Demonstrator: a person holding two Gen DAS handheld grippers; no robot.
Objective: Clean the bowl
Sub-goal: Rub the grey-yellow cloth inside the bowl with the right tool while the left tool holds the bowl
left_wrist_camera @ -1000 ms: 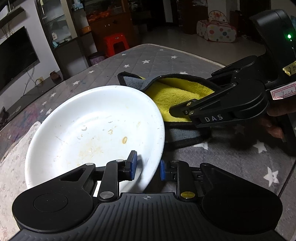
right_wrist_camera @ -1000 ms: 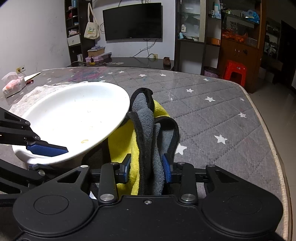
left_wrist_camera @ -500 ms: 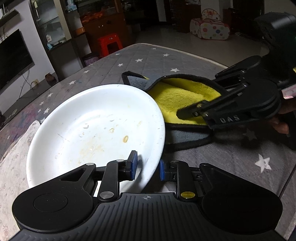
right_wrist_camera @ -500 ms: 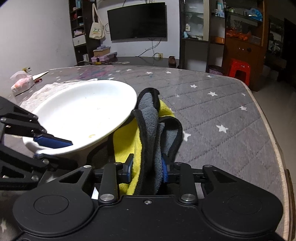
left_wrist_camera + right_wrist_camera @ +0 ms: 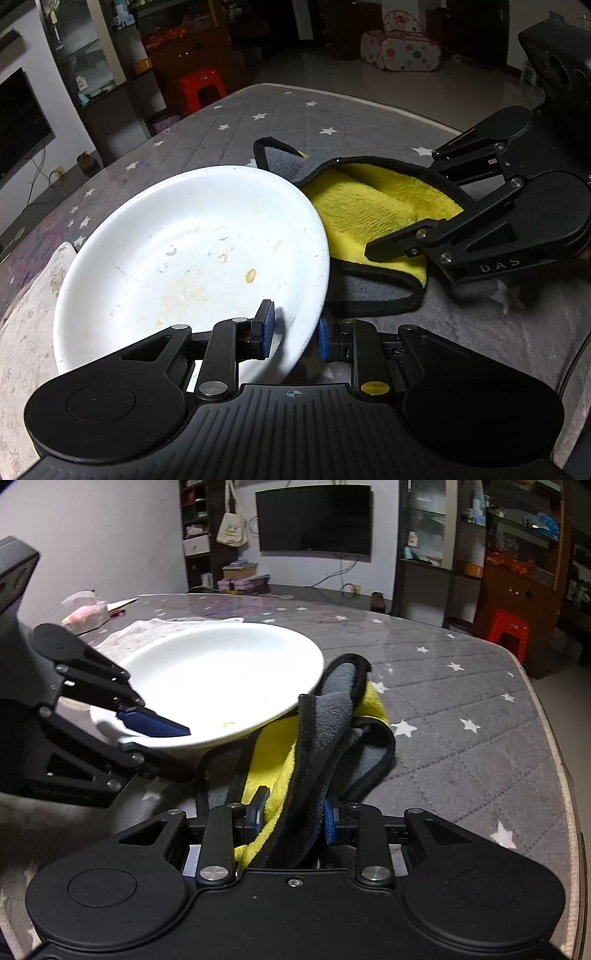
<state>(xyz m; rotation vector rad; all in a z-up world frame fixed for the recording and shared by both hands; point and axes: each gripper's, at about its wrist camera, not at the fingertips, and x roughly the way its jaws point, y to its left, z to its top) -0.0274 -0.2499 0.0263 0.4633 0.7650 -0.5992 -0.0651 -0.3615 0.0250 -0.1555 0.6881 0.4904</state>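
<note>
White bowl [image 5: 192,258] sits tilted over the surface [image 5: 461,339], its rim clamped in the left jaws, while the right jaws, gripping the cloth [image 5: 295,775], have carried it nearer for wiping.

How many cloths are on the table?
1. The yellow-and-grey cloth lies beside the white bowl, pinched in the right claw. Others may be hidden.

"DAS" — on right gripper [image 5: 402,236] body.

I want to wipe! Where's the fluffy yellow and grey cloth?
The yellow and grey cloth is pinched in the right gripper, beside the white bowl's right rim.
</note>
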